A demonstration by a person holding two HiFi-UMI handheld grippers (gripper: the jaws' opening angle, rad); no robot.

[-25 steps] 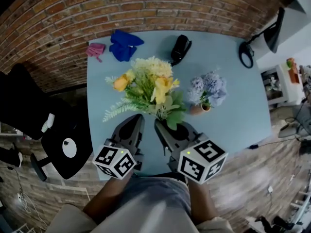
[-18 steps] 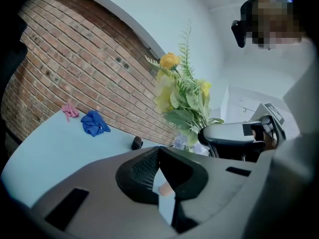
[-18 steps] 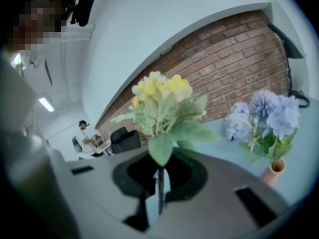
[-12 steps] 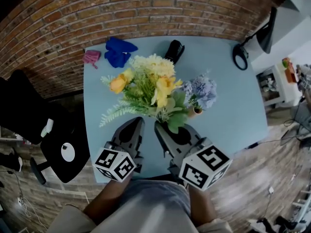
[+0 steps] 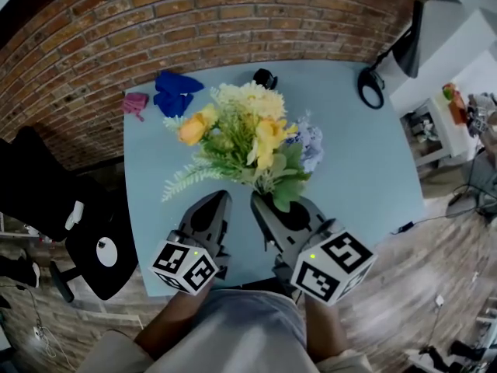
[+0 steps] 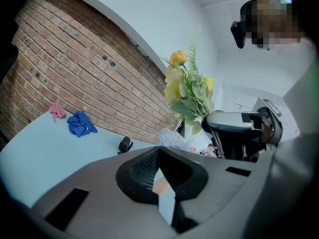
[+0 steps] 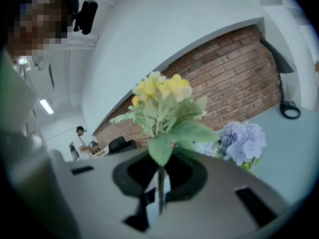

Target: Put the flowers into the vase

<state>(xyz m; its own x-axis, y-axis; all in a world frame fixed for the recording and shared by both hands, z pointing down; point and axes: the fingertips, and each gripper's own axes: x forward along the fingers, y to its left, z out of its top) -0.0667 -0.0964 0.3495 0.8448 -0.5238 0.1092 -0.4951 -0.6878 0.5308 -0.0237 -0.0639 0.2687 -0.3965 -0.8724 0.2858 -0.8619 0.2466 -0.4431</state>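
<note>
Head view: the bouquet of yellow and cream fabric flowers with green leaves (image 5: 247, 142) stands mid-frame above the pale blue table (image 5: 365, 177), borne by the right gripper (image 5: 258, 203). The left gripper (image 5: 222, 200) sits just beside it. The bouquet hides most of a lilac flower bunch (image 5: 312, 148); no vase shows.

Left gripper view: the jaws are pressed together, empty.

Right gripper view: the jaws pinch one thin green stem (image 7: 160, 185). The top-heavy bouquet could swivel or slip, and its leaves might topple the lilac bunch at right.
</note>
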